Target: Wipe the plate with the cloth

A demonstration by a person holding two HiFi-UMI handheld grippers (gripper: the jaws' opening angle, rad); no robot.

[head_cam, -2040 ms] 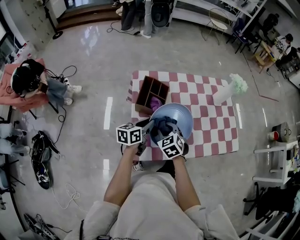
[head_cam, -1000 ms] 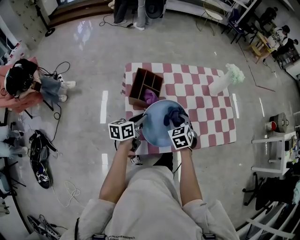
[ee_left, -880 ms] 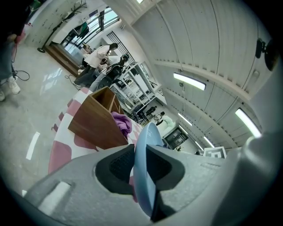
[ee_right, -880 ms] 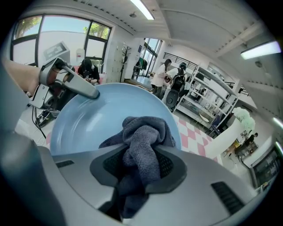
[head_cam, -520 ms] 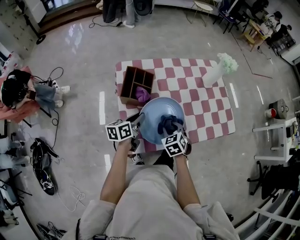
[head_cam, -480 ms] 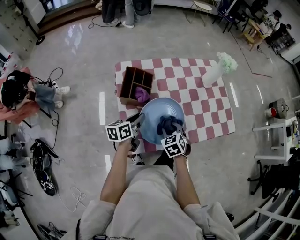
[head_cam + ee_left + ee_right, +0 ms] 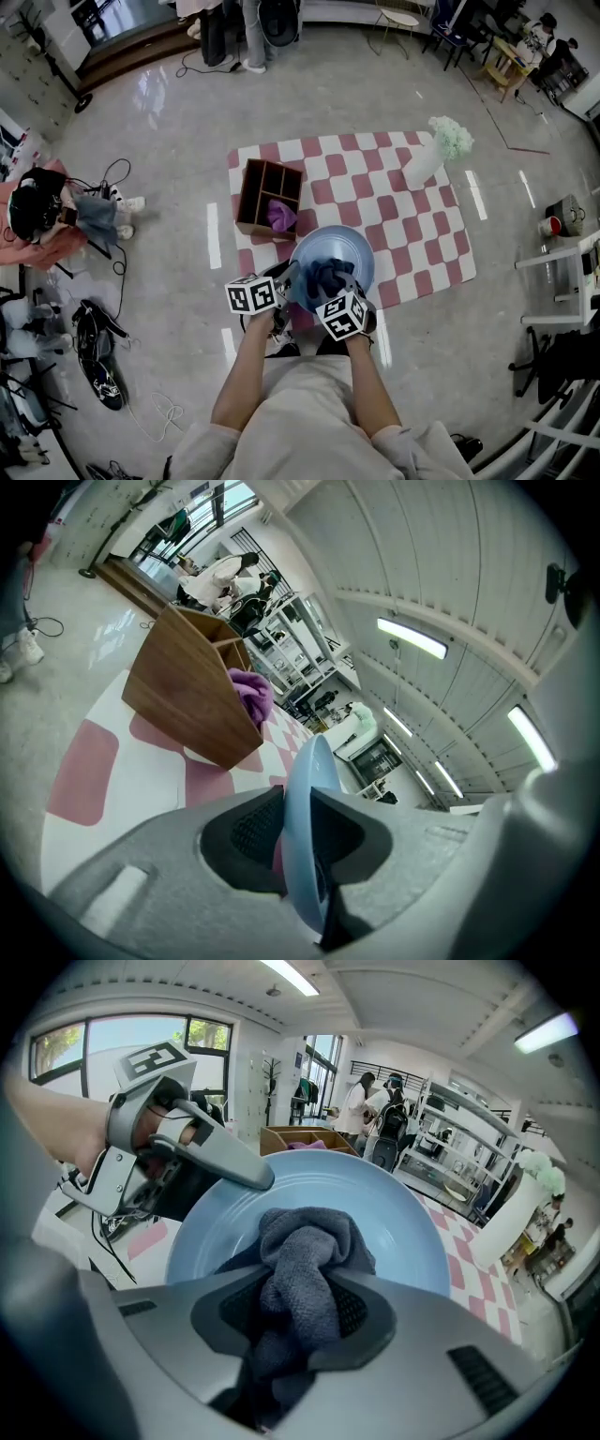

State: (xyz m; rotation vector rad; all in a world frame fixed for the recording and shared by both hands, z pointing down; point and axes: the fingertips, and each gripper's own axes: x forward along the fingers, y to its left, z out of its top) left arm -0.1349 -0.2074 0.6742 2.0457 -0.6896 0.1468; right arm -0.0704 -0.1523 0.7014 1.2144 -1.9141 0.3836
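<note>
A light blue plate [image 7: 339,255] is held up above the near edge of the checked cloth. My left gripper [image 7: 289,277] is shut on the plate's left rim [image 7: 306,789], which stands on edge between the jaws. My right gripper [image 7: 330,287] is shut on a dark grey cloth [image 7: 302,1269]. The bunched cloth [image 7: 322,275] presses against the plate's inner face [image 7: 394,1213] near its lower middle. The left gripper's finger [image 7: 225,1162] shows over the plate's rim in the right gripper view.
A pink-and-white checked mat [image 7: 375,187] lies on the glossy floor. A wooden divided box [image 7: 268,200] with a purple cloth [image 7: 280,216] stands at its left. A white vase with pale green flowers [image 7: 429,156] stands at its far right. People and shelving stand farther off.
The plate and both grippers have drawn nearer to me, and the cloth has slid from the plate's upper right down toward its lower middle. Both grips are unchanged.
</note>
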